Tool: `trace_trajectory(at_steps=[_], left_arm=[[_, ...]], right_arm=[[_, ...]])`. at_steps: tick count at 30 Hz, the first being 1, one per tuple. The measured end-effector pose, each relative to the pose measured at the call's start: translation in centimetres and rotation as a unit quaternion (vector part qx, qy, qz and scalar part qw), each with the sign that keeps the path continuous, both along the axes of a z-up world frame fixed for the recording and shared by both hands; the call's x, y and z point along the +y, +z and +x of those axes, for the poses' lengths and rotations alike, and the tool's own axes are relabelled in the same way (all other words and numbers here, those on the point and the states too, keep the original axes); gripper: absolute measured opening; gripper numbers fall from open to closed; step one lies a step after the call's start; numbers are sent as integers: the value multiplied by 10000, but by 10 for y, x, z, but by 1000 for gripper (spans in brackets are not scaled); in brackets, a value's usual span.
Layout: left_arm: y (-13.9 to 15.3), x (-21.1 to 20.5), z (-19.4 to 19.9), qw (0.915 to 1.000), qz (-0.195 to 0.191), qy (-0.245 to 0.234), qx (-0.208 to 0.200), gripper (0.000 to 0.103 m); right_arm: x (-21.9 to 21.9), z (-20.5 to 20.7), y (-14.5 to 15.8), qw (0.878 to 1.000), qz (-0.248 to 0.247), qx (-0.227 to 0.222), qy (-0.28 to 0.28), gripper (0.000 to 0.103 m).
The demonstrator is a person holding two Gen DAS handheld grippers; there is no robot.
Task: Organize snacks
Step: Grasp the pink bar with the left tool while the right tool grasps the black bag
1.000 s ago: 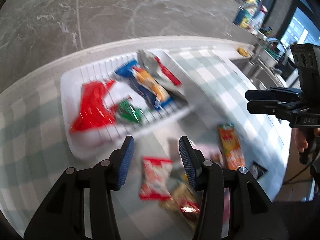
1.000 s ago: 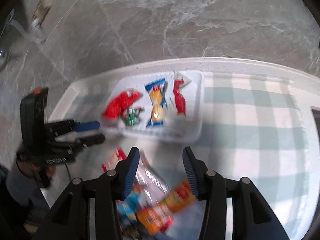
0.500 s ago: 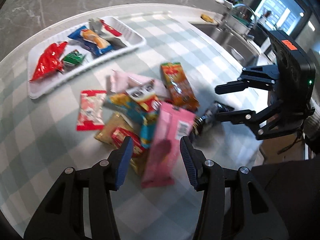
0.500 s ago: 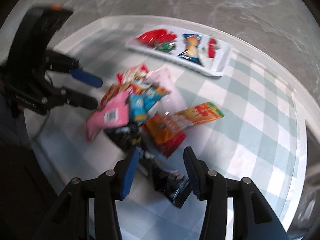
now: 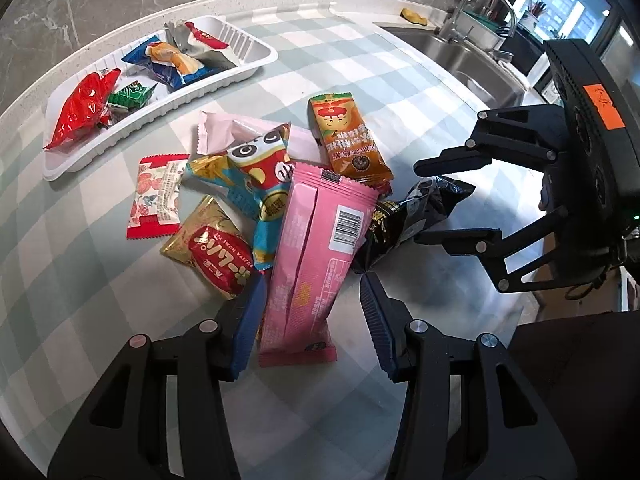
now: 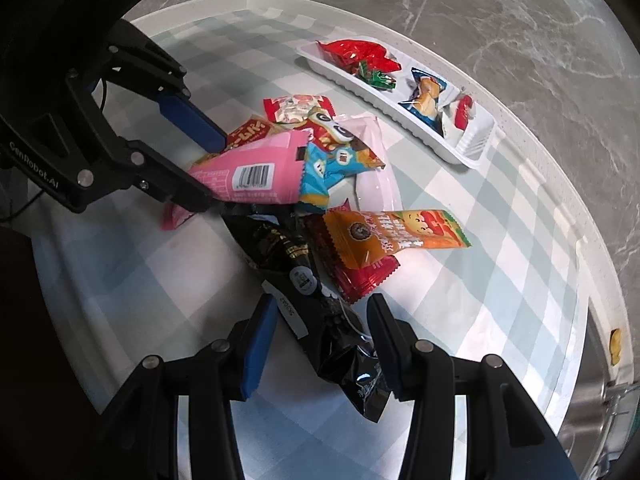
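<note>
My left gripper [image 5: 312, 316]: jaws parted, straddling near end of pink packet [image 5: 316, 248], not pinching. My right gripper [image 6: 320, 340]: jaws parted around black packet [image 6: 308, 292], no squeeze seen. Loose pile mid-frame on table [image 5: 80, 280]; white tray [image 5: 248, 46] upper left, partly filled. Step, I judge: picking. Next: close, lift, carry to tray.
</note>
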State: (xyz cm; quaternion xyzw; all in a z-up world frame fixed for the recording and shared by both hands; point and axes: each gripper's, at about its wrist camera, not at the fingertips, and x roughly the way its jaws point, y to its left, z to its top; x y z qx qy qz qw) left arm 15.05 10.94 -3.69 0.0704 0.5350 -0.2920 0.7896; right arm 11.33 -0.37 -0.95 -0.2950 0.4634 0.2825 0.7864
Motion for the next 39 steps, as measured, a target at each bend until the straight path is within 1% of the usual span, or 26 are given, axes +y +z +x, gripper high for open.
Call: trace_trajectory(at_steps=[13,18,28,30,32,33,34,35,37,39], left_arm=[[-10,-7,3,9998,202,-53,-36,47],[-12,-10,6,9997,224,-36,-63,47],[-18,-14,13,9997,230,-61,-96,47],[-20,-14,14,9997,218,-52,-93,47],[-21,-15,16,9998,194,-34,-86,44],[-22,-15,16,9998,190,-40,-98,41],[-22,-15,16,9997,202,-64,-110,34],[-23,-15,16,9997,206,-66,-120,32],[-23,-13,18,9999,102,-33,-101,31],[-23,-10,19,10000,-30,6,-78,29]], right_arm=[[7,-2,-8,9995,-248,-121,166,50],[11,-2,-11,9989,-349,-174,249,50],[13,1,-14,9987,-382,-171,300,50],[13,2,-15,9990,-344,-107,274,50],[13,4,-16,9993,-281,-58,244,47],[13,4,-16,9994,-264,-50,237,45],[12,5,-16,9994,-236,-17,236,43],[11,5,-16,9996,-188,2,212,40],[10,6,-15,9998,-112,39,189,36],[6,6,-13,9998,9,114,135,26]])
